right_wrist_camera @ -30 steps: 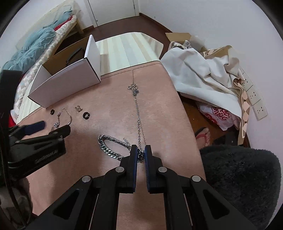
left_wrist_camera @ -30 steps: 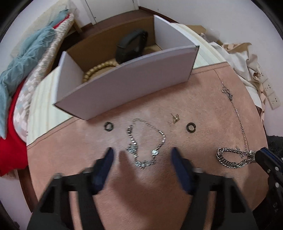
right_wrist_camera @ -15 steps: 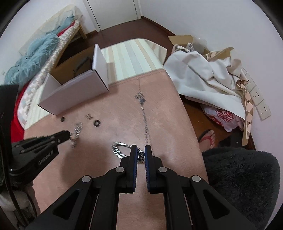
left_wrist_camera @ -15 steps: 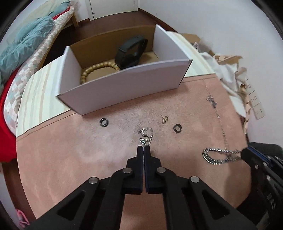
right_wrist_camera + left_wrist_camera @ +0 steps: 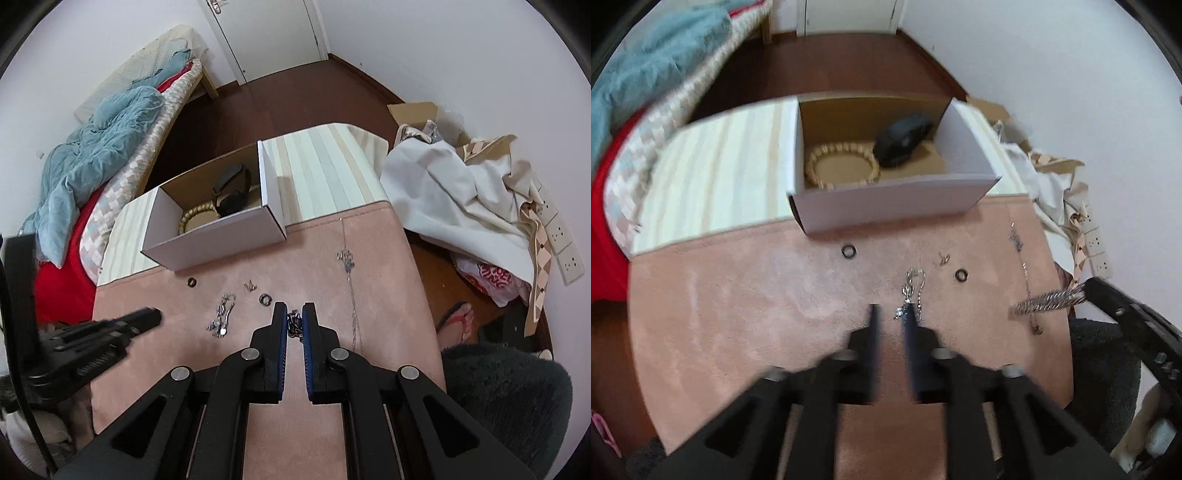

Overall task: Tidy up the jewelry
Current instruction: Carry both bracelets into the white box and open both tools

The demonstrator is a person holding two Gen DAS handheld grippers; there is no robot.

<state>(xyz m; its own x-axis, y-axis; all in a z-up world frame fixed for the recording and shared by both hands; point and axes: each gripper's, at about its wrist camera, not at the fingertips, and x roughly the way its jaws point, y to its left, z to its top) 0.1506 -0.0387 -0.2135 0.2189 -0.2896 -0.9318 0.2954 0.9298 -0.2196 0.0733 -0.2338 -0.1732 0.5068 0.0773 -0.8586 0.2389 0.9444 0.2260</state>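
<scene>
A thin silver charm bracelet [image 5: 911, 291] lies bunched on the pink cloth just ahead of my left gripper [image 5: 892, 314]; its jaws stand slightly apart and blurred, with nothing held. It also shows in the right wrist view [image 5: 222, 316]. My right gripper [image 5: 294, 314] is shut on a thick silver chain bracelet [image 5: 293, 322], which hangs lifted off the cloth in the left wrist view [image 5: 1047, 300]. A white cardboard box [image 5: 894, 206] holds a beaded bracelet [image 5: 842, 167] and a dark watch [image 5: 903, 138]. It also shows in the right wrist view [image 5: 221, 240].
On the cloth lie two dark rings [image 5: 848, 251] [image 5: 961, 275], a small gold earring [image 5: 945, 259] and a long thin necklace [image 5: 349, 273]. A bed with a blue blanket [image 5: 96, 162] is to the left. White cloths [image 5: 461, 192] are piled on the right.
My left gripper opened a little and let go of the charm bracelet, which now lies bunched on the cloth. My right gripper lifted the thick chain bracelet and moved left toward the box.
</scene>
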